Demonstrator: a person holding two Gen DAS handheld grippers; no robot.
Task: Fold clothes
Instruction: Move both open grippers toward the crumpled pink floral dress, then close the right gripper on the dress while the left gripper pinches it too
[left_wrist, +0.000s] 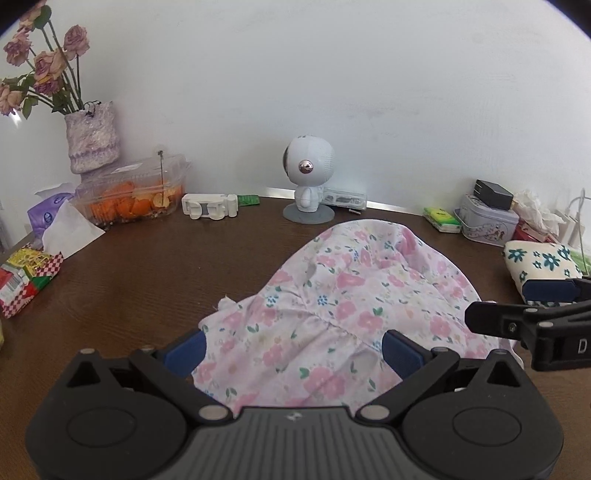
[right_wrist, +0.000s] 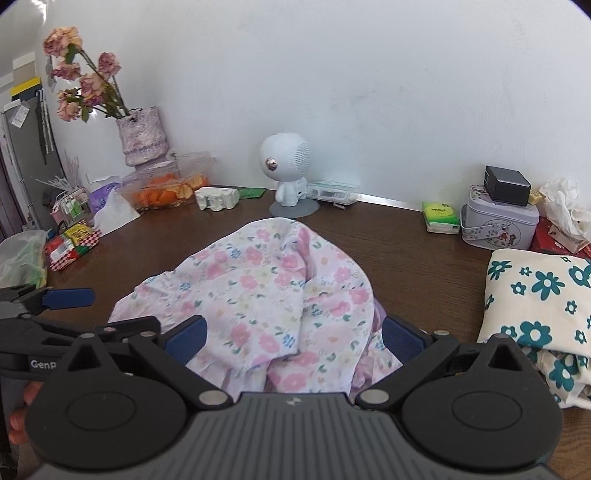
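Observation:
A pink floral garment (left_wrist: 354, 295) lies crumpled in a heap on the brown table (left_wrist: 147, 280). My left gripper (left_wrist: 293, 352) is open, its blue pads wide apart on either side of the garment's near-left edge. My right gripper (right_wrist: 294, 339) is open too, straddling the near-right part of the same garment (right_wrist: 266, 291). Cloth fills the gap between each pair of fingers, with no pinch visible. The right gripper (left_wrist: 517, 306) also shows at the right edge of the left wrist view. The left gripper (right_wrist: 55, 306) shows at the left of the right wrist view.
A folded cream cloth with teal flowers (right_wrist: 535, 302) sits to the right. Along the wall stand a white robot figure (left_wrist: 308, 177), a vase of dried roses (left_wrist: 92, 140), an orange-filled plastic box (left_wrist: 133, 195), tissue packs (left_wrist: 55, 221), a tin (right_wrist: 498, 221) and a green packet (right_wrist: 439, 216).

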